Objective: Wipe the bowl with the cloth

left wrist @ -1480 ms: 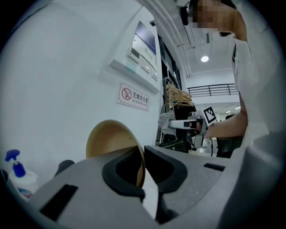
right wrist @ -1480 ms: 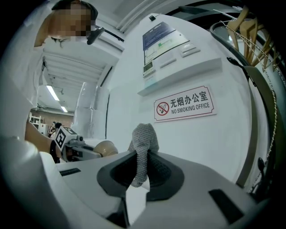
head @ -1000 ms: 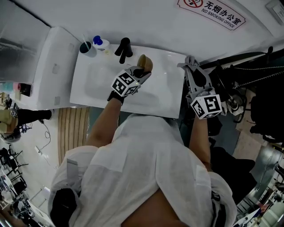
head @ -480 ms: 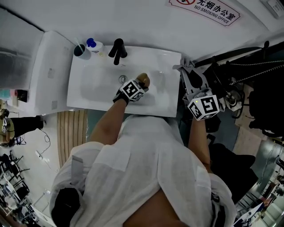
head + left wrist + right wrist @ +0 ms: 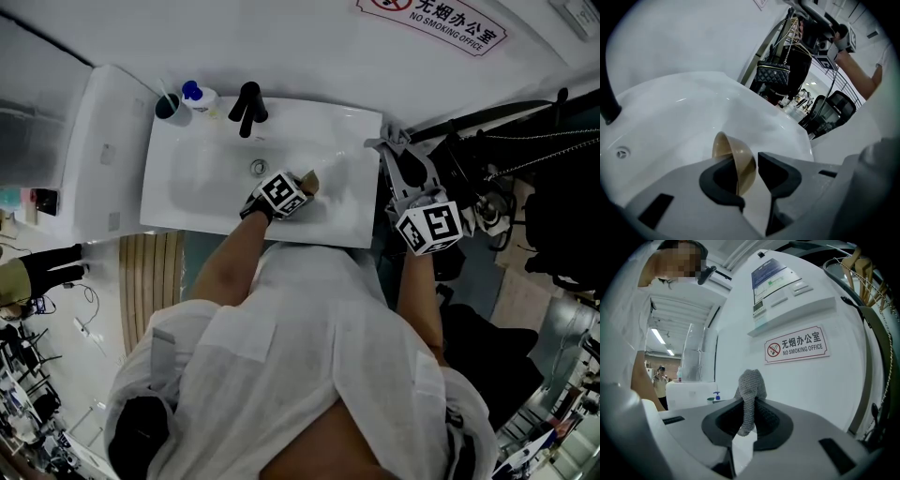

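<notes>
A tan bowl (image 5: 310,179) lies on its side in the white sink (image 5: 192,187), near the basin's right slope. My left gripper (image 5: 302,187) points down into the basin. Its jaws have just been opening, and the bowl (image 5: 737,161) stands between them, its rim by the left pad, a gap at the right pad. My right gripper (image 5: 397,142) is held level beside the sink's right edge, shut on a grey knitted cloth (image 5: 750,389) that sticks up from the pads; in the head view the cloth (image 5: 402,132) shows at its tip.
A black faucet (image 5: 248,106) stands at the sink's back, with a drain (image 5: 258,167) below it. A dark cup (image 5: 172,106) and a blue-capped bottle (image 5: 198,92) sit at the back left. A rack with black bags (image 5: 534,150) crowds the right side.
The left gripper came down from near the faucet into the basin with the bowl. Its jaws have parted and the bowl now rests in the sink. The right gripper kept still.
</notes>
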A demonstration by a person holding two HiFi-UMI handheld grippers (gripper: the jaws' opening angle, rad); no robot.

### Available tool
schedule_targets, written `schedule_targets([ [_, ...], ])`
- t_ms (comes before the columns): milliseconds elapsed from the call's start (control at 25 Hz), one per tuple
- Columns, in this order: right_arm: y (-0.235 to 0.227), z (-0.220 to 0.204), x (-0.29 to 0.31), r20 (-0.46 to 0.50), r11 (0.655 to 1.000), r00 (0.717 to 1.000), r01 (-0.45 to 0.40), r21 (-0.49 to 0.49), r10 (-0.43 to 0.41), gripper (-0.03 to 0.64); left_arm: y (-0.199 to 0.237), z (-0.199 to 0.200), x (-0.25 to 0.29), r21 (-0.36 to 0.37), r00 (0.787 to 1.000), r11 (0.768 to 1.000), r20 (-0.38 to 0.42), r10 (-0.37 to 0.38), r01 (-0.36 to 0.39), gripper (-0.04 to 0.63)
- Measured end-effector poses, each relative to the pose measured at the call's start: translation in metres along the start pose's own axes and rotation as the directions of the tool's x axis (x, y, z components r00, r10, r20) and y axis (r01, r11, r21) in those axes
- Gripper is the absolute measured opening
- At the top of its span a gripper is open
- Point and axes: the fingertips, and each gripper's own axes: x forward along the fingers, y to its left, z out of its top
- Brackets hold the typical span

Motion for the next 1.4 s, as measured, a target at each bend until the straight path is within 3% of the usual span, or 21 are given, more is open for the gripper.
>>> schedule_targets([
  [200, 0.002, 0.002, 0.004, 0.008, 1.000, 1.000, -0.007, 0.002, 0.007, 0.058, 0.003, 0.003, -0.011, 0.042, 0.999, 0.998, 0.022, 0.043, -0.044, 0.183],
  [320, 0.004, 0.004, 0.006, 0.014, 1.000, 1.000, -0.011, 0.000, 0.011, 0.058, 0.011, -0.004, -0.018, 0.124, 0.992, 0.985, -0.030, 0.124, -0.119, 0.199],
  [440, 0.006, 0.005, 0.009, 0.019, 1.000, 1.000, -0.017, 0.000, 0.017, 0.058, 0.018, -0.014, -0.026, 0.288, 0.957, 0.936, -0.146, 0.252, -0.203, 0.216],
  [560, 0.010, 0.006, 0.012, 0.023, 1.000, 0.999, -0.024, -0.001, 0.024, 0.058, 0.025, -0.014, -0.031, 0.363, 0.926, 0.895, -0.169, 0.337, -0.260, 0.235],
  [720, 0.013, 0.008, 0.015, 0.029, 1.000, 0.999, -0.030, -0.002, 0.030, 0.058, 0.026, 0.001, -0.041, 0.228, 0.949, 0.929, -0.050, 0.310, -0.292, 0.236],
  [800, 0.014, 0.009, 0.016, 0.031, 1.000, 0.999, -0.028, -0.001, 0.028, 0.058, 0.028, 0.012, -0.051, 0.181, 0.951, 0.934, 0.019, 0.309, -0.308, 0.232],
  [920, 0.015, 0.012, 0.016, 0.034, 1.000, 0.999, -0.029, -0.004, 0.029, 0.058, 0.033, 0.029, -0.073, 0.122, 0.938, 0.933, 0.124, 0.324, -0.339, 0.209],
  [1000, 0.014, 0.013, 0.016, 0.035, 1.000, 0.999, -0.028, -0.008, 0.028, 0.058, 0.034, 0.042, -0.096, 0.061, 0.917, 0.935, 0.226, 0.328, -0.349, 0.193],
  [1080, 0.012, 0.014, 0.016, 0.035, 1.000, 0.999, -0.022, -0.010, 0.022, 0.058, 0.031, 0.061, -0.130, 0.003, 0.871, 0.938, 0.372, 0.320, -0.346, 0.169],
  [1120, 0.010, 0.015, 0.015, 0.035, 1.000, 0.999, -0.019, -0.011, 0.019, 0.058, 0.029, 0.069, -0.150, -0.022, 0.834, 0.939, 0.451, 0.316, -0.344, 0.155],
  [1240, 0.005, 0.015, 0.013, 0.035, 1.000, 0.999, -0.007, -0.014, 0.008, 0.058, 0.027, 0.085, -0.216, -0.094, 0.691, 0.929, 0.642, 0.332, -0.359, 0.075],
  [1320, 0.002, 0.015, 0.011, 0.036, 1.000, 0.999, 0.005, -0.012, -0.005, 0.058, 0.029, 0.090, -0.257, -0.140, 0.595, 0.911, 0.716, 0.364, -0.389, 0.046],
  [1400, -0.002, 0.017, 0.010, 0.041, 1.000, 0.999, 0.016, -0.010, -0.016, 0.058, 0.032, 0.094, -0.294, -0.176, 0.513, 0.885, 0.759, 0.400, -0.431, 0.034],
])
